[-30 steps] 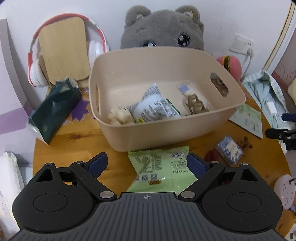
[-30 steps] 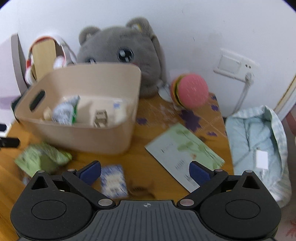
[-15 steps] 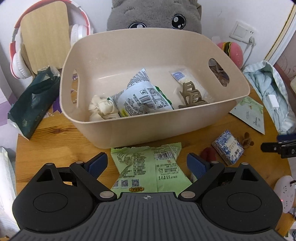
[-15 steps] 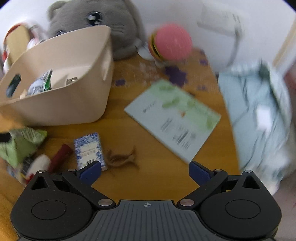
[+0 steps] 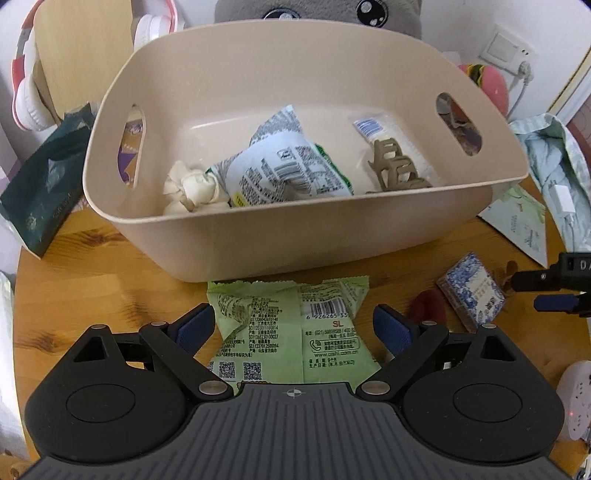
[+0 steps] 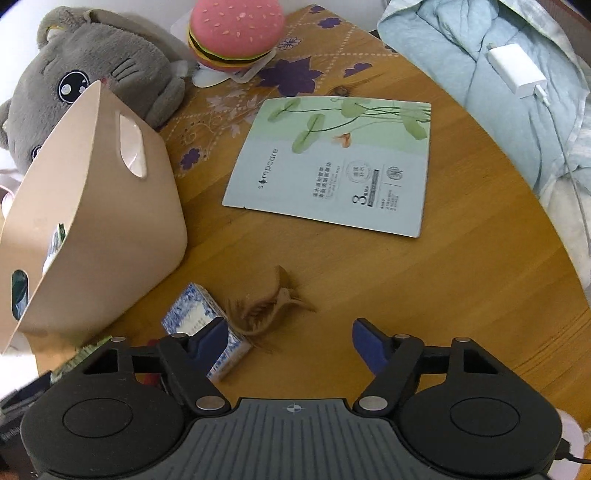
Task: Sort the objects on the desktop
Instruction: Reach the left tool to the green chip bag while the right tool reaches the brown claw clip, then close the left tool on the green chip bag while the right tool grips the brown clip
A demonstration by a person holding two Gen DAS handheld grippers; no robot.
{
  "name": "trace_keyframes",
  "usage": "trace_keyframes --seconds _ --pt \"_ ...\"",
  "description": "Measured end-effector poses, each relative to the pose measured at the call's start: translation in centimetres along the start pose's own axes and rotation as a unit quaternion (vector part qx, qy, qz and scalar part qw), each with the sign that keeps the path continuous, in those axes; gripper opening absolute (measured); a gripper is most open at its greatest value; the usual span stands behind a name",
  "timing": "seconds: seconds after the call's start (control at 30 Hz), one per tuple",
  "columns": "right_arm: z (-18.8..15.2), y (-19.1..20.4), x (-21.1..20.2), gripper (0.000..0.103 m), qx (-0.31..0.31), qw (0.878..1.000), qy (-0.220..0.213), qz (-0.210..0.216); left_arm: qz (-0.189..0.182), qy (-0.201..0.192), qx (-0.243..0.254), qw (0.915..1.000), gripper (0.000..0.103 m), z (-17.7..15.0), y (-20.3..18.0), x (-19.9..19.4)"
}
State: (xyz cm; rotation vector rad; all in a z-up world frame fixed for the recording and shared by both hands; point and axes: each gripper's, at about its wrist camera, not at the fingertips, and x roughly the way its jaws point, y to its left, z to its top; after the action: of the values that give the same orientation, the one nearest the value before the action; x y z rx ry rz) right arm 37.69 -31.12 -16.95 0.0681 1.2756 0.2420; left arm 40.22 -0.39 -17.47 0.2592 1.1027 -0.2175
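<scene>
A beige bin stands mid-table and holds a white-green snack bag, a cream knot and a tan hair claw. In front of it lies a green snack packet. My left gripper hovers over it, open, with a blue pad on each side. A brown hair claw lies beside a blue-and-white box. My right gripper points down just short of the claw. Its jaws are closing and the pads touch nothing.
A face-mask sachet lies flat to the right of the bin. A burger toy and a grey plush sit at the back, with a pale blue garment at the right edge. A dark green bag lies left and a red item by the box.
Both grippers have sunk toward the table. The right one rolled and swung over the hair claw, and its jaws narrowed. The left one came closer over the green packet.
</scene>
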Motion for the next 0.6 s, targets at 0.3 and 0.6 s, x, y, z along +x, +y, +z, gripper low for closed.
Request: trace_keyframes --seconds 0.3,0.6 --pt "1.1 1.8 1.5 0.066 -0.007 1.0 -0.002 -0.03 0.007 0.025 -0.022 0.9994 0.094 -0.2 0.9 2.3" --pt "0.6 3.1 1.6 0.049 -0.055 0.998 -0.004 -0.041 0.01 0.045 -0.038 0.9982 0.094 -0.5 1.4 3.3"
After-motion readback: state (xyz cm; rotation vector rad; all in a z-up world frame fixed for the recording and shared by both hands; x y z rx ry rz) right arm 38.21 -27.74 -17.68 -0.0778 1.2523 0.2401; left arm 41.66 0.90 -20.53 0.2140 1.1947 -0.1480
